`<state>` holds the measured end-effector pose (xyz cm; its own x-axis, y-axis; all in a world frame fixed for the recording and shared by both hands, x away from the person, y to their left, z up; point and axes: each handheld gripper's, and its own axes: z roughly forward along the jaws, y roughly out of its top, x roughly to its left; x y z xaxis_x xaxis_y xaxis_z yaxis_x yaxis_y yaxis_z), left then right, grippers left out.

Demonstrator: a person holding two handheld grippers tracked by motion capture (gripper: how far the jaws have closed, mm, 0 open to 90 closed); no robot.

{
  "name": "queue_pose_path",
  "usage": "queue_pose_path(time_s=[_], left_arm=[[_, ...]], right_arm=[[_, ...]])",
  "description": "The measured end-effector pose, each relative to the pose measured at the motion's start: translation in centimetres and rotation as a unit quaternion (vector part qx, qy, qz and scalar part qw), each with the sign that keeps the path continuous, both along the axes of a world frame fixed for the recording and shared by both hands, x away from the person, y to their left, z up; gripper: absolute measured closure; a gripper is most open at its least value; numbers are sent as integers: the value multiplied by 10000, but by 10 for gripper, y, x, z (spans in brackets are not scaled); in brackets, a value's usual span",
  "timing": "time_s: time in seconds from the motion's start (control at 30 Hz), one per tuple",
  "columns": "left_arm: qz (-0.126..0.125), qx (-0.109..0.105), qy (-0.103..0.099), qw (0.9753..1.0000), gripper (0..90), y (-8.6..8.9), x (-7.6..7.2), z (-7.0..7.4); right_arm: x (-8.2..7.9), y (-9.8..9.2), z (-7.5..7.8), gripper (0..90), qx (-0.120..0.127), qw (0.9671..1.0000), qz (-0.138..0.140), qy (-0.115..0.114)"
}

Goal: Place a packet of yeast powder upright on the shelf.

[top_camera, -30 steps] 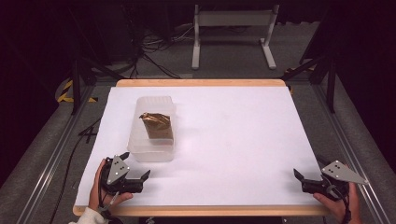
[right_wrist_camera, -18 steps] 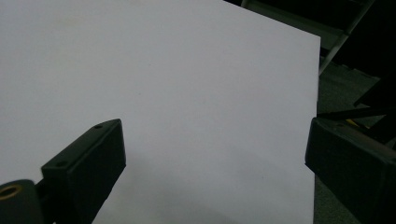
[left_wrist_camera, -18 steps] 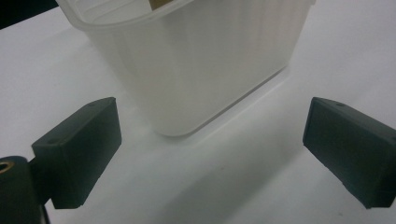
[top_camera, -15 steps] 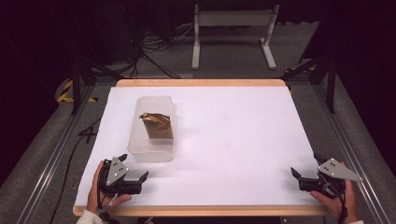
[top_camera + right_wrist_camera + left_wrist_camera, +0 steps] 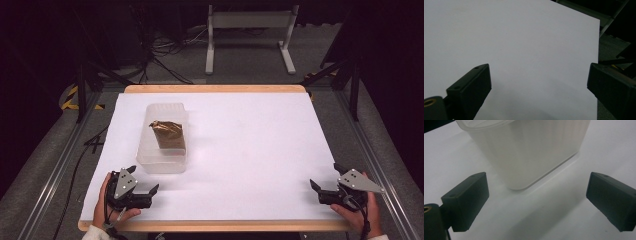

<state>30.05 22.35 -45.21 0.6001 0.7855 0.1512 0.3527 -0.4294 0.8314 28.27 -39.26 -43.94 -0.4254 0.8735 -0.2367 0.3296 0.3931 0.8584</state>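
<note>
Tub (image 5: 162,150) sits left of centre on the table (image 5: 250,150), a brown packet (image 5: 169,135) inside. Left gripper (image 5: 145,189), jaws spread and empty, rests just before it; right gripper (image 5: 325,187) likewise gapes, far off. Approach squarely, straddling the near wall before closing.

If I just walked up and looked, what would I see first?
Probably the see-through plastic tub on the left part of the white table, because a crinkly brown packet sits inside it. Then you'd spot the two black grabbers at the near edge: the left gripper just in front of the tub with its jaws wide open, and the right gripper far off at the right corner, open too.
</note>
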Motion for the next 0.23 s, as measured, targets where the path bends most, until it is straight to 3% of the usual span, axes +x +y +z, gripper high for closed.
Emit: queue_pose_path(time_s=[0.23], left_arm=[[-33, 32, 36, 10000, 53, -1, 0, -1]], right_arm=[[1, 1, -1, 58, -16, 10000, 30, 33]])
